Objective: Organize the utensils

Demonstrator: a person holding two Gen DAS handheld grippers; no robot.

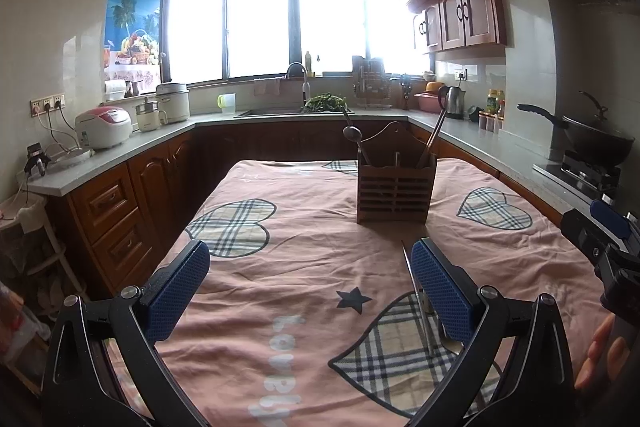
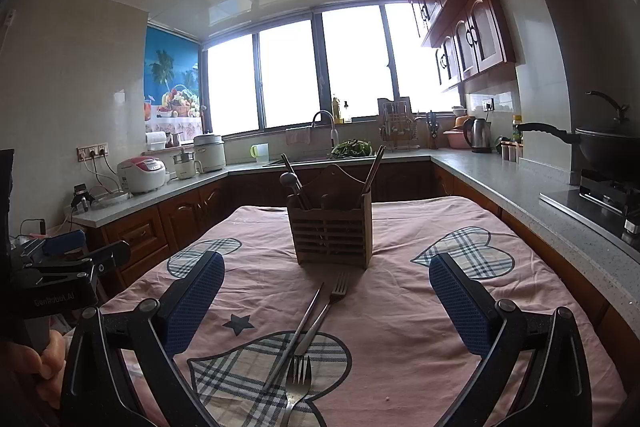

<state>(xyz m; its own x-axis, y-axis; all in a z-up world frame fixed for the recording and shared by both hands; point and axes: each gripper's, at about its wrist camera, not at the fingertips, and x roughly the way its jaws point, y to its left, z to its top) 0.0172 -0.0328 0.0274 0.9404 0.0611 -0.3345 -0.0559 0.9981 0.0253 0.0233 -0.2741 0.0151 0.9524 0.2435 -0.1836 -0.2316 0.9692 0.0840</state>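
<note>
A brown wooden slatted utensil holder (image 1: 394,189) stands upright on the pink cloth, with a spoon (image 1: 353,134) and chopsticks (image 1: 432,137) in it; it also shows in the right wrist view (image 2: 331,235). In the right wrist view two forks lie between my fingers: one (image 2: 323,311) pointing at the holder, another (image 2: 297,383) nearer me. A metal chopstick (image 2: 297,333) lies beside them. My right gripper (image 2: 326,307) is open and empty above them. My left gripper (image 1: 310,291) is open and empty; the chopstick (image 1: 416,297) lies by its right finger.
The table (image 1: 304,227) has a pink cloth with plaid hearts. Counters run round it, with rice cookers (image 1: 104,127), a sink (image 1: 280,113), a kettle (image 1: 454,101) and a wok on a stove (image 1: 596,143). The other gripper shows at the right edge (image 1: 604,247).
</note>
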